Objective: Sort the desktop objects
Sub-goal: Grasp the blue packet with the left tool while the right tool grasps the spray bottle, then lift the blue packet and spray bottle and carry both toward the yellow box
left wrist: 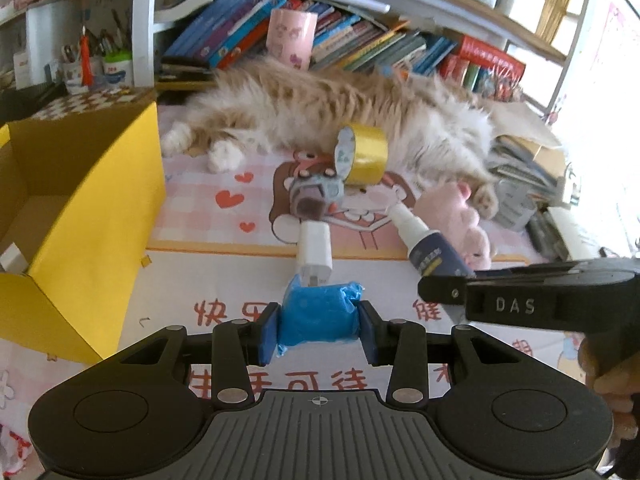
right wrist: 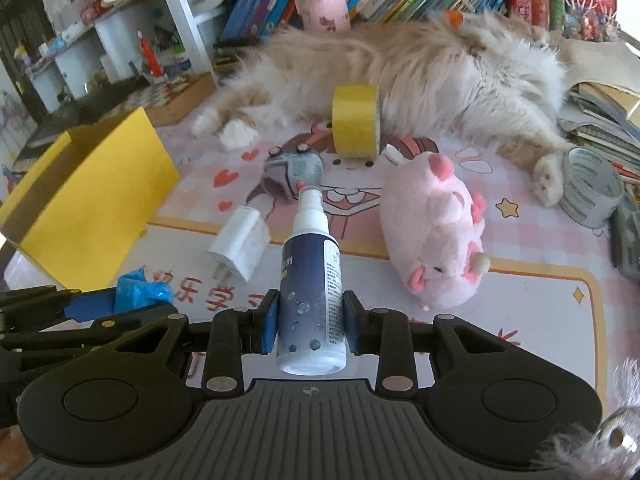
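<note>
A: Blue plastic roll [left wrist: 318, 314], looks like bin bags, is sitting pinched between the left gripper [left wrist: 318, 326] fingers [left wrist: 267, 330], pads pressing both flat sides. It's hanging just above the surface [left wrist: 224, 280], near the white charger [left wrist: 315, 254].

B: Handling?

A: Guessing light and squashy; the wrap is crinkling at the pads. Slippery film, so a hold across the middle of the roll is looking right, not on the loose torn edge.

B: Right side?

A: Right gripper [right wrist: 310, 322] is clamping the spray bottle [right wrist: 310, 280], fingers [right wrist: 270, 320] closing on the lower body of the dark label, nozzle pointing away from the camera. Bottle is looking rigid and smooth, probably part-filled, so it's likely heavier at the base. Gripping low is keeping it from swinging; the thin neck would be a poor hold.

B: Where's it all going?

A: Probably the yellow box [left wrist: 80, 216], standing open to the left, well apart from both held things. Can't tell what's inside it.

B: Anything else around?

A: Beyond the charger: grey plush toy [right wrist: 296, 172], yellow tape roll [right wrist: 356, 120] standing on edge and touching the cat [right wrist: 420, 76], which is lying across the back. Pink plush pig [right wrist: 436, 224] is lying to the right of the bottle, another tape roll [right wrist: 592, 188] by the cat's paw.

B: Risk?

A: Cat moving, film slipping.
</note>
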A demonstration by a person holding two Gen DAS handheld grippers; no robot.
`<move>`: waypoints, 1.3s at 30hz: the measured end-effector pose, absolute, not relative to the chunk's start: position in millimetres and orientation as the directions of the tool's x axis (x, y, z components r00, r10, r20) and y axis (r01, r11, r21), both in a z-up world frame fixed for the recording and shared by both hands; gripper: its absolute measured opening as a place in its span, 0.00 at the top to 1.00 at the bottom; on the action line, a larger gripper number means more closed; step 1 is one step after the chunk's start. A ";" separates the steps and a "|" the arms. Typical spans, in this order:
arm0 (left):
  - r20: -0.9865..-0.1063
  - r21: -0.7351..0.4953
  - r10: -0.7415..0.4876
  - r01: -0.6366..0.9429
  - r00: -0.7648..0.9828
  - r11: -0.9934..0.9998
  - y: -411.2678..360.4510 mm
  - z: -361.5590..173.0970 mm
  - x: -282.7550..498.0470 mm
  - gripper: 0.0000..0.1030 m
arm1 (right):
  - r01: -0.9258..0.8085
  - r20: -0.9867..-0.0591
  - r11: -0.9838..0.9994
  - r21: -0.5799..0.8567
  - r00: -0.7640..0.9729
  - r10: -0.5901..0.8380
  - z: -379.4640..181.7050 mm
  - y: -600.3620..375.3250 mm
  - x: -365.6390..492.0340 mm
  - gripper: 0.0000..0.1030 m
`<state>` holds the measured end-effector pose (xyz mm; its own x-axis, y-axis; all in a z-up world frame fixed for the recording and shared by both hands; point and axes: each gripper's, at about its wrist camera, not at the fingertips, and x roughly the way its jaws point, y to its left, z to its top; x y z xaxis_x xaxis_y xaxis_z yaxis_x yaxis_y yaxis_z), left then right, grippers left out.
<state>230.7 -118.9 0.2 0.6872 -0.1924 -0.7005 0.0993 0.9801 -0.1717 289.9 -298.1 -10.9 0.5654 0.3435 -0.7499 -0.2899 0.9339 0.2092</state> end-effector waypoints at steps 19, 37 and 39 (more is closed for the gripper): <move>-0.670 -0.174 -0.276 0.215 0.689 0.961 -77.1 12.0 183.5 0.62 | -0.264 -0.710 0.954 0.139 0.645 0.282 9.3 -244.6 220.8 0.71; -0.685 -0.192 -0.298 0.229 0.665 0.954 -18.4 6.2 100.1 0.62 | -0.235 -0.733 0.963 0.131 0.631 0.253 3.1 -185.7 136.4 0.71; -0.693 -0.196 -0.299 0.228 0.656 0.954 -11.2 4.1 88.0 0.62 | -0.240 -0.739 0.962 0.132 0.623 0.257 -0.2 -176.7 122.7 0.71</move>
